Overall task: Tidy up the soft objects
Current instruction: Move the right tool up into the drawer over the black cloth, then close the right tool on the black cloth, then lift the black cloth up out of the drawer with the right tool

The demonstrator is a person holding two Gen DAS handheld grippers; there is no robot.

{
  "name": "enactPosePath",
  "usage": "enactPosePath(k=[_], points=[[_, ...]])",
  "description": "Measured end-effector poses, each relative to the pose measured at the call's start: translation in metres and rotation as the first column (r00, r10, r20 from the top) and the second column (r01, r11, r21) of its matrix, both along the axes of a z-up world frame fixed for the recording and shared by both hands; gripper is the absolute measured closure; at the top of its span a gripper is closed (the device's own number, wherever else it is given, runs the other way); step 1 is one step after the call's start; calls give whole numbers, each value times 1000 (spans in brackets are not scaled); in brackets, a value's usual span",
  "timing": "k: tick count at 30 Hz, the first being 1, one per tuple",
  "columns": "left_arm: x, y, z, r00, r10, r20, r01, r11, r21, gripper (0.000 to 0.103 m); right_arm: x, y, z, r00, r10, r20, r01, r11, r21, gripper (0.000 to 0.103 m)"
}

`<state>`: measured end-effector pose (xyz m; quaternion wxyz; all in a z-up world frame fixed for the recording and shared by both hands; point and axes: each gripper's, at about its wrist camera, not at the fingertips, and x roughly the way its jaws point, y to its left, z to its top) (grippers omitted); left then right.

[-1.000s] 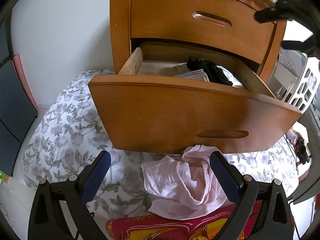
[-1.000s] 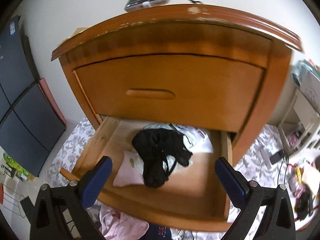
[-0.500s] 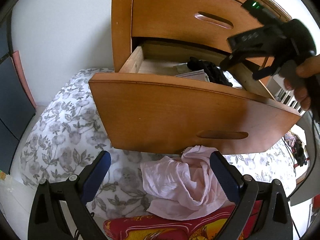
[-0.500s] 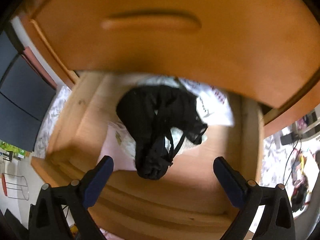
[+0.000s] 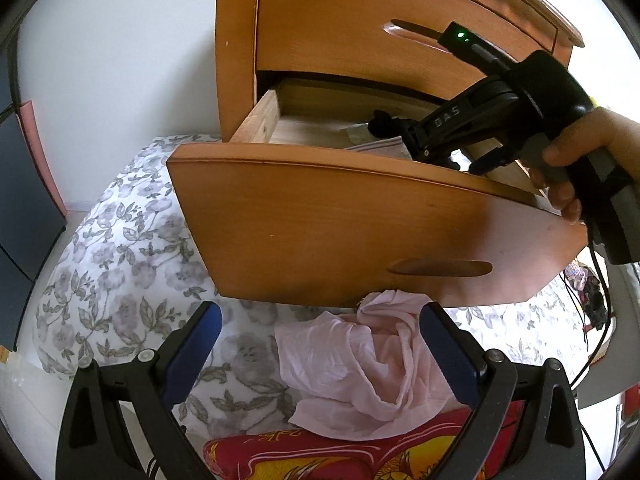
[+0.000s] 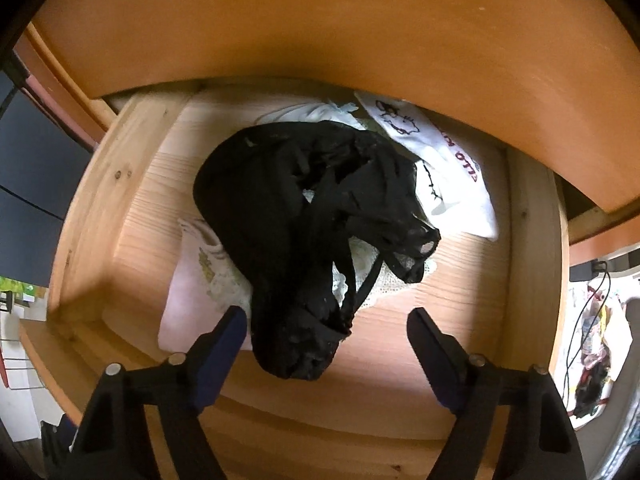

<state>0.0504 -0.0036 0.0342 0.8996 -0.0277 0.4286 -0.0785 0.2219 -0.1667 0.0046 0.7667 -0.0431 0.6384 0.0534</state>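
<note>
A wooden drawer (image 6: 132, 184) fills the right wrist frame, with a black lace garment (image 6: 304, 224) heaped at centre. The right gripper (image 6: 324, 332), its jaws just narrowing yet unclamped, straddles the garment's lower end. Loose straps may be snagged, dragging the white cloth (image 6: 448, 168) beneath.

The left gripper (image 5: 320, 344) is held open above a pink garment (image 5: 360, 364), lower centre.

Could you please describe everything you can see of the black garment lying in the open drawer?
The black garment is a crumpled heap of thin, partly sheer lacy fabric with narrow straps looping out of it. It lies in the middle of the open drawer, on top of white lace and pale pink cloth, with a printed white cloth behind it. The right gripper points down at it, its jaws having just been closing, either side of its near end, pads not yet pressing.
</note>
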Motion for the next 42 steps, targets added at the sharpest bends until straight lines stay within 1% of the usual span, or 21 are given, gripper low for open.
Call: enactPosePath(k=[2,3,5,9,10,11,13,14,16,19,23,27,32,36,39,42], points=[[0,0,0,1000,-2,-2,2,1000,-5,4,2,1,-3,1000,-2,-10,2,1000,1,26],[1,1,0,1000,-3,-3,3,1000,-7,4,3,2,-5,1000,0,-14,0,1000,3,30],[1,1,0,1000,-4,-4,4,1000,-9,4,3,5,-6,1000,13,-16,-13,1000,10,43],[2,1,-1,1000,-9,-8,8,1000,-12,4,6,5,-10,1000,9,-26,-7,999,48,52],[3,2,-1,1000,-9,-9,9,1000,-13,4,6,5,-11,999,3,-32,-1,998,60,56],[2,2,-1,1000,-8,-9,8,1000,-15,4,6,6,-13,999,0,-33,2,998,66,61],[3,2,-2,1000,-8,-9,8,1000,-15,4,4,7,-14,1000,-2,-30,5,997,74,67],[3,2,-2,1000,-9,-10,9,1000,-14,4,3,6,-14,1000,-6,-26,8,997,76,68],[3,2,-1,1000,-10,-10,9,1000,-15,4,2,6,-12,1000,-12,-16,13,997,77,77],[3,2,-2,1000,-9,-13,9,1000,-19,4,1,5,-7,1000,-3,-1,3,997,79,83],[3,2,-3,1000,-9,-13,9,1000,-19,4,-1,-3,4,1000,-9,27,7,998,67,86],[3,1,-3,1000,-10,-19,10,1000,-24,4,-4,-16,13,997,-31,73,29,999,23,87],[3,1,-3,1000,-11,-20,10,1000,-22,4,-9,-20,27,990,-20,142,28,998,-52,90],[3,1,-3,1000,-11,-22,11,1000,-24,4,-10,-26,37,984,-35,172,44,998,-51,91],[3,1,-3,1000,-10,-22,10,1000,-24,4,-14,-30,44,982,-44,185,50,998,-31,91],[3,1,-4,1000,-11,-22,10,1000,-22,4,-19,-30,53,974,-43,222,54,998,-42,91]])
